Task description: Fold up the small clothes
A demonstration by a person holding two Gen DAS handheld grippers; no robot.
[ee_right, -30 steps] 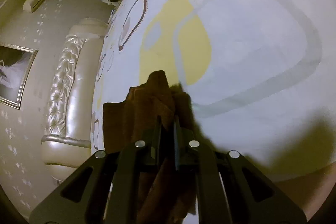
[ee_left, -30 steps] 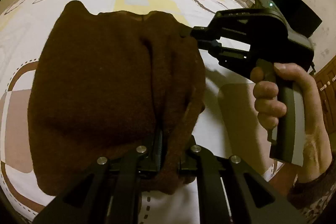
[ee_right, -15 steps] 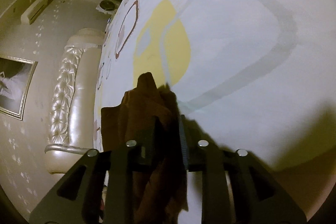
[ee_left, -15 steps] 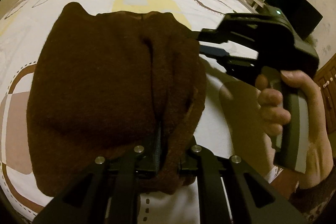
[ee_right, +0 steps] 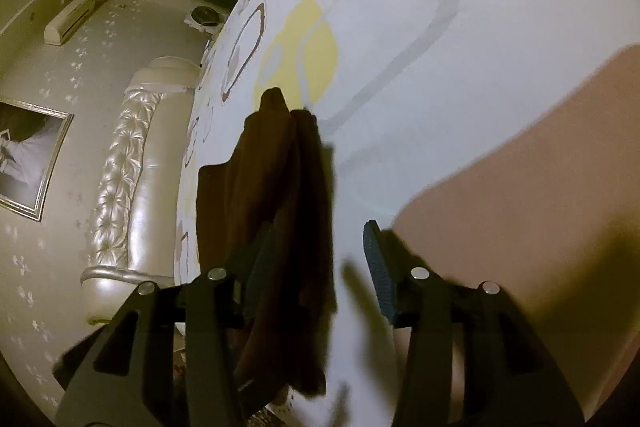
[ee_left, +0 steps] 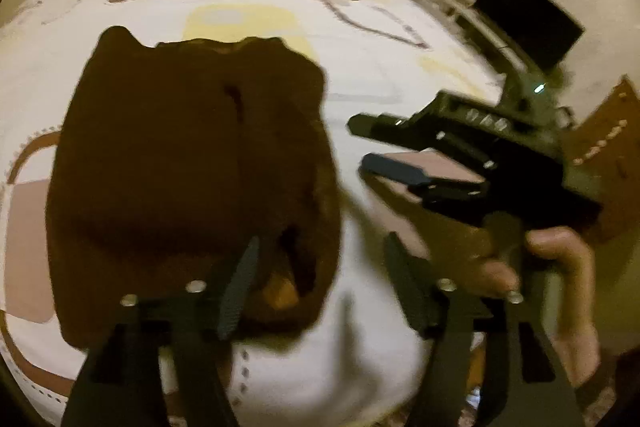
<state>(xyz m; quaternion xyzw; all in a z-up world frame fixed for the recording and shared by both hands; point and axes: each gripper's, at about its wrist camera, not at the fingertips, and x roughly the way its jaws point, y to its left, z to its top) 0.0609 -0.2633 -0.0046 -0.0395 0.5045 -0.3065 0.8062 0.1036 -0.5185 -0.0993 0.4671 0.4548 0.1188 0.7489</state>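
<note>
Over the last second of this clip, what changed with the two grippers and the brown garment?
Both grippers let go. The left gripper, earlier clamped on the near edge of the brown garment, is opening, its pads clear of the cloth. The right gripper, earlier pinching the garment's right side, is opening too and has drawn away to the right. The garment stays folded in the same spot on the patterned bed sheet.

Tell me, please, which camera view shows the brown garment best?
The left wrist view: the brown garment lies spread on the bed sheet, nearly whole. The right wrist view shows it edge-on, a narrow bunched strip.
</note>
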